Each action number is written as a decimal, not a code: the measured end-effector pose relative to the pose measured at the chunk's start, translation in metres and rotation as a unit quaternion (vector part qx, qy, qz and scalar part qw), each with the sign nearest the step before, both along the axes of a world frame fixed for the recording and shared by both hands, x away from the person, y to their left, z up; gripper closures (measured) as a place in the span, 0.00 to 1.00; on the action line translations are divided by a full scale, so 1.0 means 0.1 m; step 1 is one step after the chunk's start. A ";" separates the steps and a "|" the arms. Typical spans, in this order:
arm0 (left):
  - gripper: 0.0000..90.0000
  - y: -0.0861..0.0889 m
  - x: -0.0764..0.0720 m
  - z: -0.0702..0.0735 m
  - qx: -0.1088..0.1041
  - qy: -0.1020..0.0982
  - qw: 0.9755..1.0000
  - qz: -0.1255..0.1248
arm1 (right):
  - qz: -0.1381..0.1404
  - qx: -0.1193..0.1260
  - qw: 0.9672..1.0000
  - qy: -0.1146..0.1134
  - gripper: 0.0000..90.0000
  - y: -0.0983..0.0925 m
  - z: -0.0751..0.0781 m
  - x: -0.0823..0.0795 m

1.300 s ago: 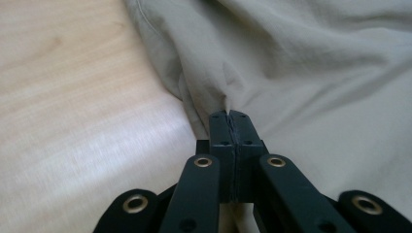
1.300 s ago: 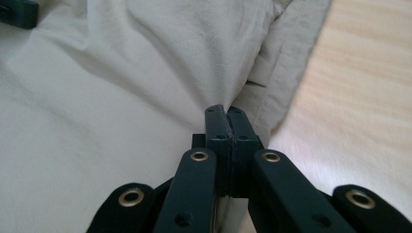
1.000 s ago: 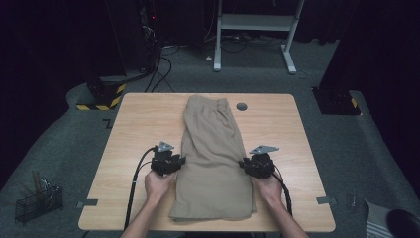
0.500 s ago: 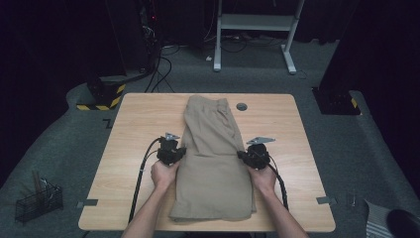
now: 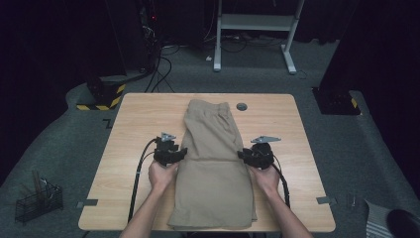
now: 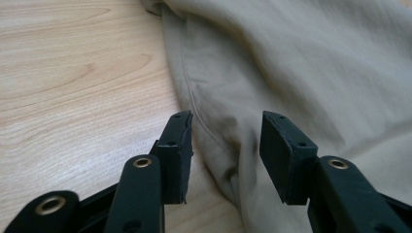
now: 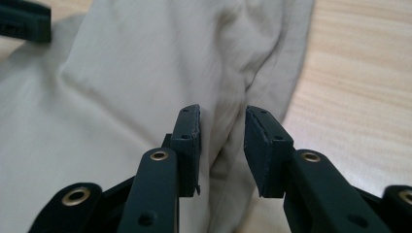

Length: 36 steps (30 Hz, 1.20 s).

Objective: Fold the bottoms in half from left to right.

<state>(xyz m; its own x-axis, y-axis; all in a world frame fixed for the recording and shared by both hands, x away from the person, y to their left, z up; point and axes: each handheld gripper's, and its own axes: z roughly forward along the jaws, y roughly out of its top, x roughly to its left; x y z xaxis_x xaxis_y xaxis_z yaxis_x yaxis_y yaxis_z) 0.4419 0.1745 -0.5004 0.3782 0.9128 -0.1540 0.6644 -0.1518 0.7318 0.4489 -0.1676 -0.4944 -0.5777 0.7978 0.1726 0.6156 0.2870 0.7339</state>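
Left hand-held gripper (image 5: 177,152): jaws apart, just been opening, a raised fold of the khaki shorts (image 5: 213,163) between them, unpinched. Right hand-held gripper (image 5: 246,155): same at the opposite edge, jaws narrowly parted. Shorts lie flat between the 2, lengthwise on the tabletop (image 5: 133,124).

Gripper (image 6: 226,150) parted, straddling khaki shorts (image 6: 301,63) edge

Shorts (image 5: 213,163) lay lengthwise on table (image 5: 133,124), centre, running 12 to 6 o'clock. Left gripper (image 5: 170,152) sat at their 9 o'clock edge, right gripper (image 5: 253,154) at 3 o'clock. Small disc (image 5: 241,106) lay at 1 o'clock, near the shorts' far end.
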 end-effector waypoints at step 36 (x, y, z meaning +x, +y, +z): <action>0.86 -0.12 -0.02 -0.18 0.031 -0.004 0.998 -0.048 | -0.042 -0.011 0.999 0.011 0.68 0.22 -0.16 0.24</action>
